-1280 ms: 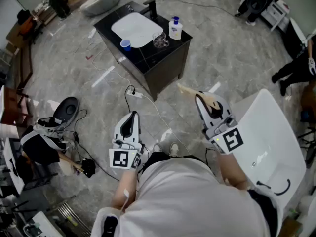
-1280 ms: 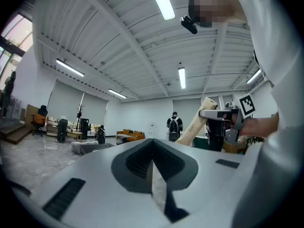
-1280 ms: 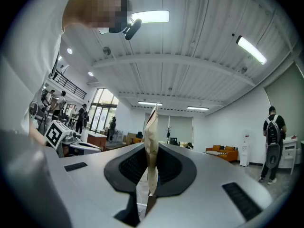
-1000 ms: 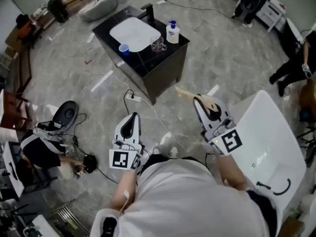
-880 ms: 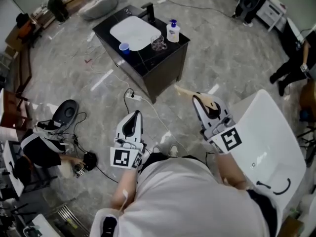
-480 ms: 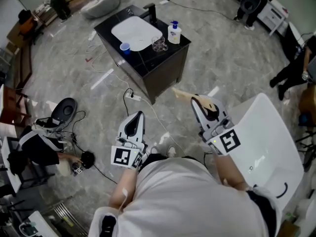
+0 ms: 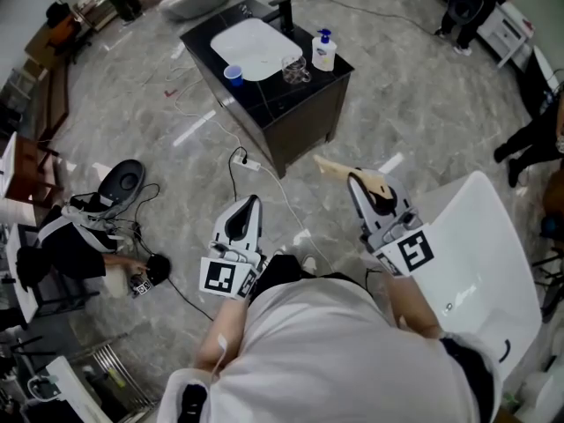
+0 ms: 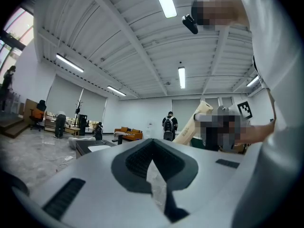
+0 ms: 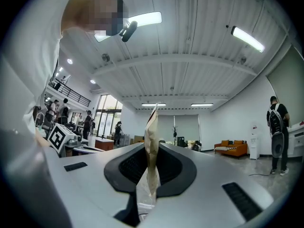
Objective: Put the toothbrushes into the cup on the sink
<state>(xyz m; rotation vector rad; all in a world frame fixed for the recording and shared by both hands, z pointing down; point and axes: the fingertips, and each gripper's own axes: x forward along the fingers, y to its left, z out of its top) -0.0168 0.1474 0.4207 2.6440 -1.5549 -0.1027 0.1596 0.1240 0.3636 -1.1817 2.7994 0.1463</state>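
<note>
Toothbrushes aren't in any cup yet. The sink (image 7: 251,38) sits well off across the floor from you. On its counter there's a little blue cup (image 7: 233,75) at the basin's front edge. Down by you, your left gripper (image 7: 249,203) is pinched to a bare slit with nothing in it. Further right on the counter is a clear glass mug (image 7: 293,69). Your right gripper (image 7: 359,181) is clamped on a tan paper packet (image 7: 333,166) — I'd guess a wrapped toothbrush. So you're on the carry leg. Next up: walk to the vanity, pick your cup, stand the packet up over it and lower it in before letting go.
</note>
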